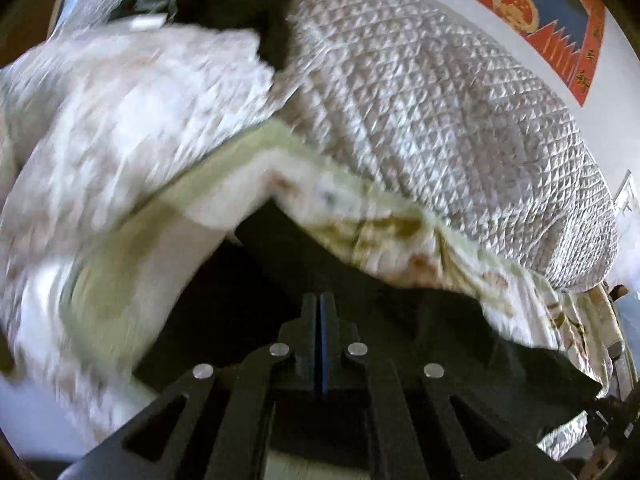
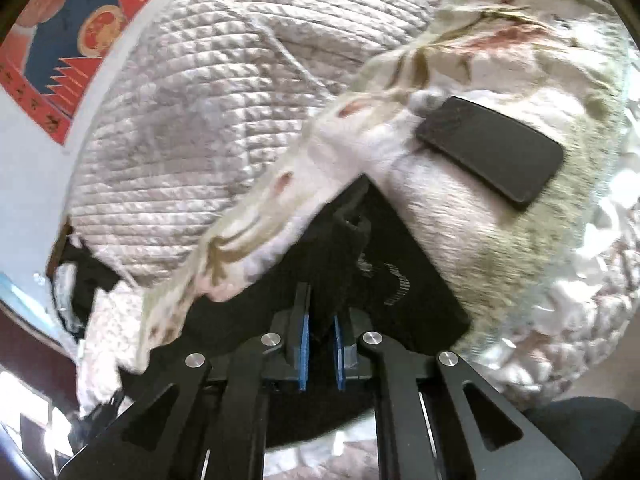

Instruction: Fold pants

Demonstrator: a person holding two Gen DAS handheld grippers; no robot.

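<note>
The black pants lie on a bed, partly under a floral blanket. My left gripper has its fingers pressed together, tips sunk in the dark cloth, which stays sharp while the bedding around it is blurred. In the right wrist view the black pants show a printed label, and a raised ridge of the cloth runs down between the blue pads. My right gripper stands nearly closed, with that fold pinched between its pads.
A grey quilted cover fills the bed behind the pants. A black phone rests on the floral blanket at the right. A red and blue poster hangs on the white wall. Crumpled white bedding lies far right.
</note>
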